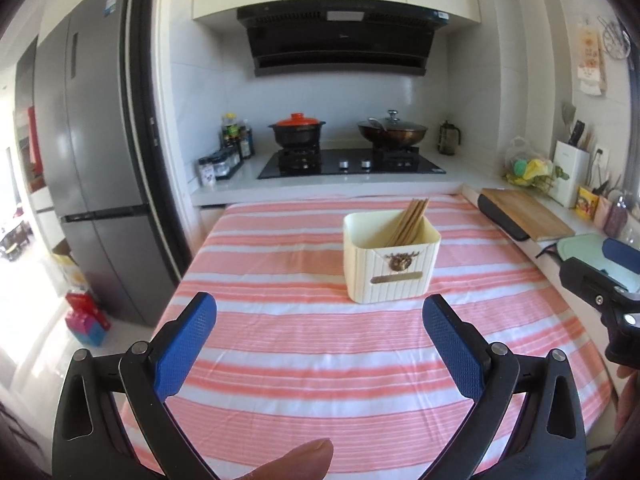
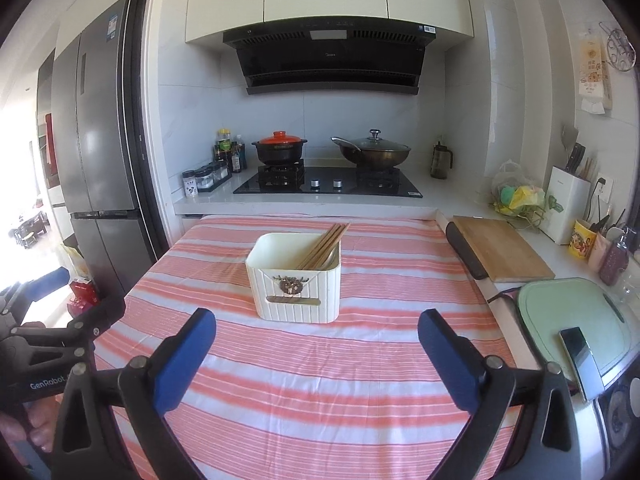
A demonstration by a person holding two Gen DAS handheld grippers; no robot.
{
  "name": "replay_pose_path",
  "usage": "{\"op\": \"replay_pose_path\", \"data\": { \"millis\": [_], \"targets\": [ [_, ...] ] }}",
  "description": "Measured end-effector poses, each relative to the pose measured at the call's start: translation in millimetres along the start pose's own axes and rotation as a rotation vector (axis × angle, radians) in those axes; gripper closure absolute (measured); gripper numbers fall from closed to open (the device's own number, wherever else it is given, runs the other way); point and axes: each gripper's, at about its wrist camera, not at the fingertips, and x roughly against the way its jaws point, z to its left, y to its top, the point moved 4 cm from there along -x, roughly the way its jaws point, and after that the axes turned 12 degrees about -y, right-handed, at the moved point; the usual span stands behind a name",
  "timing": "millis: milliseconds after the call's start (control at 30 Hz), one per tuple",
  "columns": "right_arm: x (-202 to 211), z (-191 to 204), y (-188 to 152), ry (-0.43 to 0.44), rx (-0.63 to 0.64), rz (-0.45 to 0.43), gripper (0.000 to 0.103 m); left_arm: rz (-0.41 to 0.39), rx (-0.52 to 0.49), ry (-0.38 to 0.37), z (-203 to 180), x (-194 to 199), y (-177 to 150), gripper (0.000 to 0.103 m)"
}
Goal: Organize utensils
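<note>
a cloth (image 2: 320, 380) striped in salmon pink and white covers the counter. on it stands a cream ribbed holder (image 2: 298, 280) with a bronze-toned emblem, tan wooden chopsticks (image 2: 324, 246) rising from it. blue textured pads on black frames mark the left gripper (image 1: 320, 344) and right gripper (image 2: 316, 354). behind, a black pot with an orange-red lid (image 2: 279, 146), a dark bronze wok (image 2: 374, 152), a grey fridge (image 2: 100, 140), a pale green lid (image 2: 576, 320).

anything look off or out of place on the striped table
Nothing stands out. The wooden chopsticks lean together inside the cream holder, which stands upright on the striped cloth. No utensils lie loose and nothing is spilled.
</note>
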Motion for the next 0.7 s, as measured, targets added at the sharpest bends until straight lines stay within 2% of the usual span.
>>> {"op": "replay_pose_path", "data": {
  "millis": [100, 200, 700],
  "targets": [
    [12.2, 5.5, -3.6, 0.008, 0.009, -0.003, 0.000, 0.013, -0.018, 0.067, 0.7, 10.6, -2.4, 0.000],
    [18.8, 6.3, -3.6, 0.006, 0.016, -0.009, 0.000, 0.032, -0.035, 0.091, -2.9, 15.8, -3.3, 0.000],
    [35.3, 5.4, -6.3, 0.007, 0.019, -0.035, 0.000, 0.019, 0.046, -0.037, -0.4, 22.6, -0.8, 0.000]
  ]
}}
